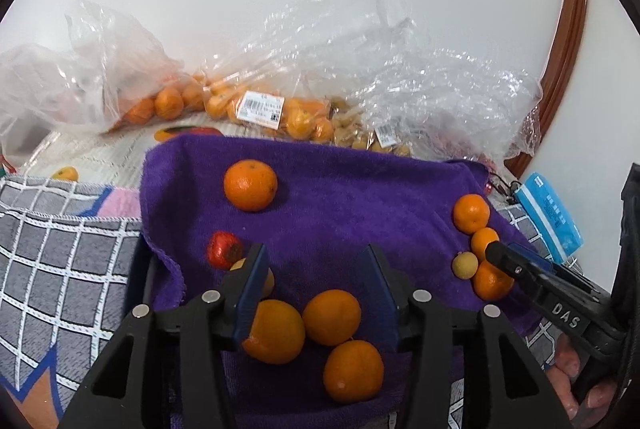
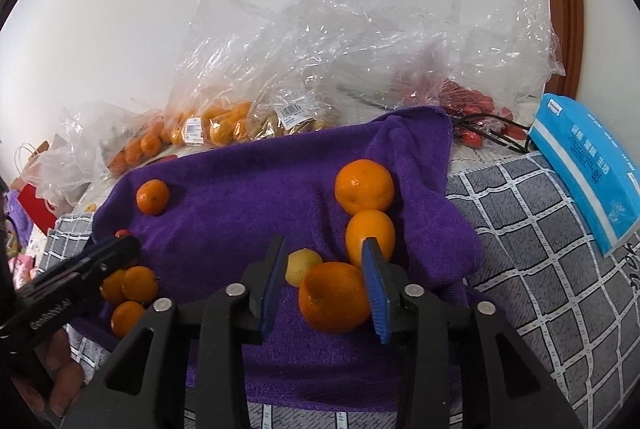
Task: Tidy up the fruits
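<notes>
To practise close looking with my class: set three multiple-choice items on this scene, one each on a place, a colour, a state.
1. The blue pack lies: A on the towel; B on the checked cloth; C in a bag.
2. The towel is: A green; B purple; C white.
3. The right gripper's jaws are: A open, an orange between them; B shut on a red fruit; C shut on nothing.
Answers: B, grey checks lie under it; B, plainly purple; A, a gap shows beside the orange.
</notes>
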### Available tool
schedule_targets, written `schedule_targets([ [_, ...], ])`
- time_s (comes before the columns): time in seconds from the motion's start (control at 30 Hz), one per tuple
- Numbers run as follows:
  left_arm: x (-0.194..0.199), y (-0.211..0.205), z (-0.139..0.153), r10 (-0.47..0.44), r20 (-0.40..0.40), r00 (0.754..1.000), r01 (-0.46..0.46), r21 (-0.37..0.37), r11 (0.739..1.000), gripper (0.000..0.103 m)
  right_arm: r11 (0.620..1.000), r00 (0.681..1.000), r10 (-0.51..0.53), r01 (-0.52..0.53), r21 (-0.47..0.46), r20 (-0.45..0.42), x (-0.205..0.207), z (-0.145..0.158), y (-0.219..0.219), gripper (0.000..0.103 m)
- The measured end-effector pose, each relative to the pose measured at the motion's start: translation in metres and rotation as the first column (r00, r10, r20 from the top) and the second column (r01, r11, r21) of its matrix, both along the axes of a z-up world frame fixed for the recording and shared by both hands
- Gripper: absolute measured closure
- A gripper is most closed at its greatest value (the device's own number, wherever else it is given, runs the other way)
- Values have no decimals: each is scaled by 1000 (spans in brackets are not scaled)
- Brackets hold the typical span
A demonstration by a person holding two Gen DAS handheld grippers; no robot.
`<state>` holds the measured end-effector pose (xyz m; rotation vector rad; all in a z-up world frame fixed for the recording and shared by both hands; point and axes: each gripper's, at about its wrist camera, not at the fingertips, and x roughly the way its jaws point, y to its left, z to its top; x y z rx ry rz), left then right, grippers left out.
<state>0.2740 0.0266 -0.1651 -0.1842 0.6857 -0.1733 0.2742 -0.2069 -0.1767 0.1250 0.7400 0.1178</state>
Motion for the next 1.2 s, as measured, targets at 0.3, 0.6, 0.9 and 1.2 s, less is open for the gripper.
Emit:
schedule_targets([
  [0.3, -13, 4, 22, 49, 43, 998, -51, 33, 998, 49, 1000, 1000, 19, -18, -14, 17, -4, 7, 5, 54],
  [0.6, -77, -6, 74, 48, 71, 996, -59, 166, 984, 34, 1000, 998, 5, -3, -31, 58, -66, 79, 9, 43],
  [0.9, -147, -5, 95, 50, 56, 997, -56, 126, 990, 22, 999, 997, -54, 54, 0, 53, -147, 107, -8, 40],
  [1.2, -211, -10, 117, 57, 88, 995, -69, 145, 987, 15, 997, 992, -72, 68, 39, 108, -225, 125, -18, 13],
])
